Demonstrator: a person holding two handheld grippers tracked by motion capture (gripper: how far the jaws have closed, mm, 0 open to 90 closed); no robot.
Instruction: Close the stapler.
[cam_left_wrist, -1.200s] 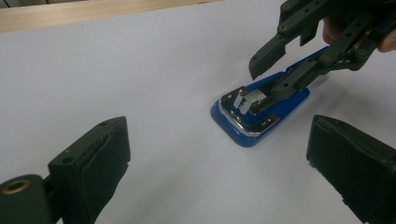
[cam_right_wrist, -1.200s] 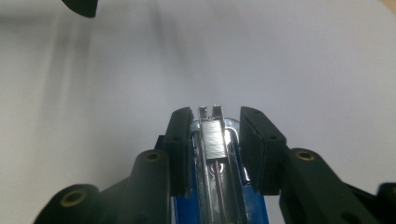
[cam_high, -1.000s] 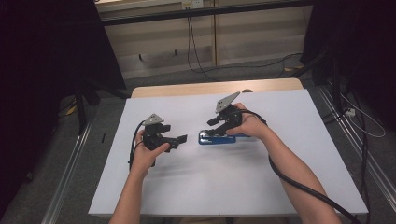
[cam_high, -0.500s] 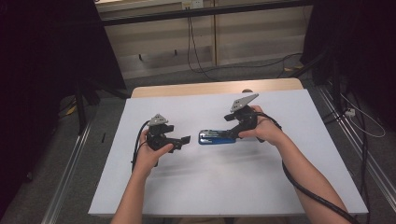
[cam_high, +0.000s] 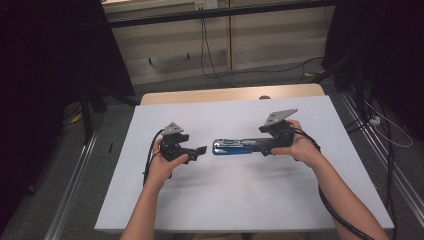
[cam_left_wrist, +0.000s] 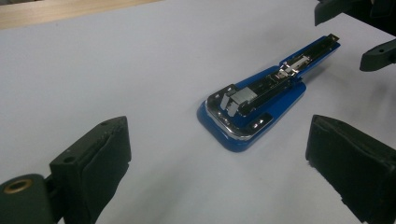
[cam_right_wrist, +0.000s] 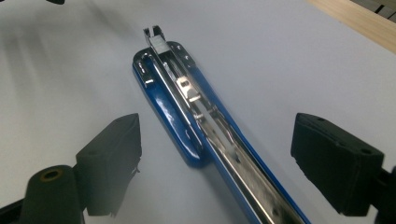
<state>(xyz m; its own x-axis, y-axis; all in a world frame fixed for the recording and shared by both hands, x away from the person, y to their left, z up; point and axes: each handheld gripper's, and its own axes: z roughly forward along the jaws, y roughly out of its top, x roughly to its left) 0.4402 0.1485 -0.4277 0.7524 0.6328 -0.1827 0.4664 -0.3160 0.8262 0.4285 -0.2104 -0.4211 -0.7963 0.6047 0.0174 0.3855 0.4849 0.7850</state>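
High view: blue stapler (cam_high: 240, 146) lies flat on the white table cover (cam_high: 225, 200), folded open end to end, about centre, long axis running 9 to 3 o'clock.
Stapler state: opened out, metal staple channel facing up; blue base end (cam_left_wrist: 243, 116) toward 9 o'clock, thin rail end toward 3 o'clock.
Right gripper (cam_high: 267, 145): jaws have just been opening, now stand wide apart; rail end (cam_right_wrist: 219, 140) lies between the pads, neither pad pressing on it.
Left gripper (cam_high: 200, 150): jaws spread, nothing between them, near the base end at its 9 o'clock, not touching.
Step in hand: looks like release after laying the stapler open on the table.
Next move calls for: likely a grip on each end, left jaws closing on the base, right on the rail, to fold it shut; cannot tell for sure.
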